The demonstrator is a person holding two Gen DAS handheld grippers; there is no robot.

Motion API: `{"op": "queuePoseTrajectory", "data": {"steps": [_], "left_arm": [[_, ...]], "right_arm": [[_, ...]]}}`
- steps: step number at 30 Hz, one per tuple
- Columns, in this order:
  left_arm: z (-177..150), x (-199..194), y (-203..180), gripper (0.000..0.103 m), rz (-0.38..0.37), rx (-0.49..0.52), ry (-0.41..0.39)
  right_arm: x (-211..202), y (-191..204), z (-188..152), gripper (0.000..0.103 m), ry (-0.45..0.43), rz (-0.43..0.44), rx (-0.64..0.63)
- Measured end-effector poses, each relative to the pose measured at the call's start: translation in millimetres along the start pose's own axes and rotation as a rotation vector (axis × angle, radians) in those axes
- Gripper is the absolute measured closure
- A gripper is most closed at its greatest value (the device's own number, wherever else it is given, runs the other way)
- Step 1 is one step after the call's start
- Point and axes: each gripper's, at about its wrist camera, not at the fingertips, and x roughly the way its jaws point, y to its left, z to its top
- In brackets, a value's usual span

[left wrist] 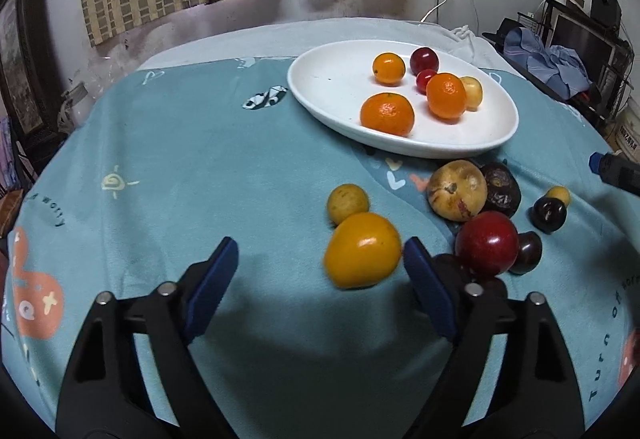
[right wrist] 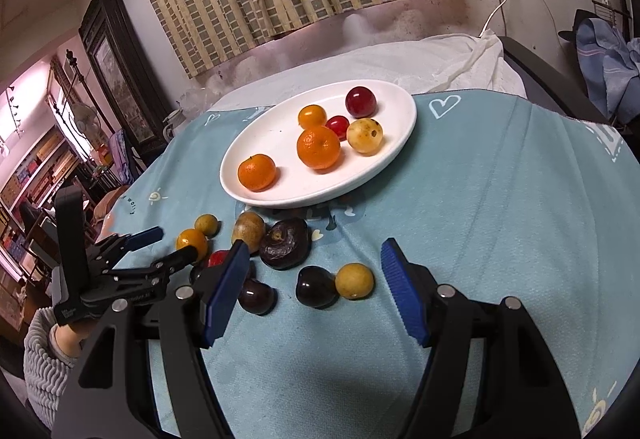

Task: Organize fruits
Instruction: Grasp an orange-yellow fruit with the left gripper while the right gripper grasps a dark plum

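A white oval plate [left wrist: 332, 79] [right wrist: 400, 107] holds several fruits: oranges, red plums, a yellow one. Loose fruits lie on the teal cloth in front of it. My left gripper [left wrist: 320, 271] is open, its jaws wide apart around a yellow-orange fruit [left wrist: 362, 249] that lies on the cloth close to the right finger. It shows in the right wrist view too [right wrist: 166, 245]. My right gripper [right wrist: 314, 287] is open and empty, low over the cloth, with a dark plum [right wrist: 316, 287] and a small yellow fruit [right wrist: 354, 280] between its fingers' line.
Other loose fruits: a small yellow one [left wrist: 347, 203], a tan one [left wrist: 456, 195], a wrinkled dark one [left wrist: 502, 189] [right wrist: 285, 243], a red plum [left wrist: 486, 243], dark plums [left wrist: 549, 214] [right wrist: 258, 295]. The right gripper's tip [left wrist: 616, 171] shows at the right edge.
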Motion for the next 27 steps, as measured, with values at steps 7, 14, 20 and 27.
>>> {"op": "queuePoseTrajectory", "data": {"steps": [7,14,20,27], "left_arm": [[2.7,15.0,-2.9,0.064,-0.078,-0.002,0.061],[1.7,3.8,2.9,0.065,-0.073,-0.034,0.013],[3.6,-4.8,25.9,0.065,-0.049,-0.118,-0.012],[3.0,-3.0,15.3,0.066,-0.049,-0.074,-0.006]], "right_arm": [[2.1,0.7,-1.5,0.034,0.004,-0.012,-0.005],[1.6,3.2,-1.5,0.034,0.01,-0.011,-0.021],[7.9,11.1,-9.9,0.039,0.075,-0.045,-0.099],[28.1,36.5,-28.3,0.058,0.145,-0.057,-0.248]]}}
